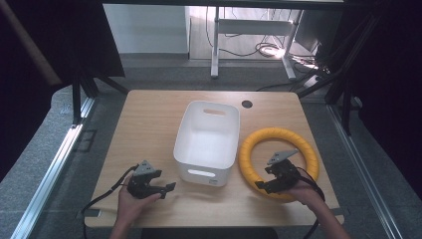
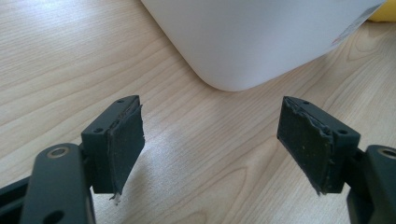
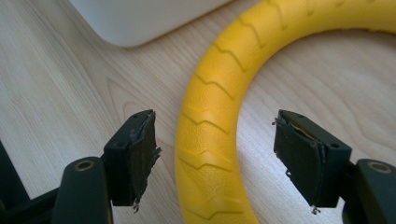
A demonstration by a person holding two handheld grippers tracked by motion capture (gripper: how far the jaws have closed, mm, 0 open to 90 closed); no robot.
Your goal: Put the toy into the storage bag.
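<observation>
High view: a wooden worktop [image 1: 149, 124] carries a white bin [image 1: 209, 142] at its middle and a yellow ring [image 1: 277, 162] just to the bin's right. The left gripper [image 1: 166, 188], held in the person's left hand [image 1: 132, 201], sits low near the front edge, its fingers aimed toward the bin's near left corner. The right gripper [image 1: 263, 185], in the right hand [image 1: 303, 191], lies over the ring's near arc.

Left gripper view: the fingers [image 2: 123, 140] stand wide apart with nothing between them but bare worktop [image 2: 210, 154]. The white bin [image 2: 252, 37] rises ahead of the fingertips, its rounded corner just beyond the gap and slightly toward the right finger, not touching either pad. A sliver of the ring [image 2: 385, 11] peeks past the bin at the far right.

Right gripper view: the fingers [image 3: 140, 158] are spread wide and straddle the yellow ring [image 3: 210, 140], holding nothing. The ring's ribbed band passes through the gap closer to the left finger, apart from both pads, then curves away ahead and beyond the right finger. Bare worktop [image 3: 261, 107] inside the ring lies before the right finger. The bin's corner [image 3: 135, 18] is ahead of the left finger.
</observation>
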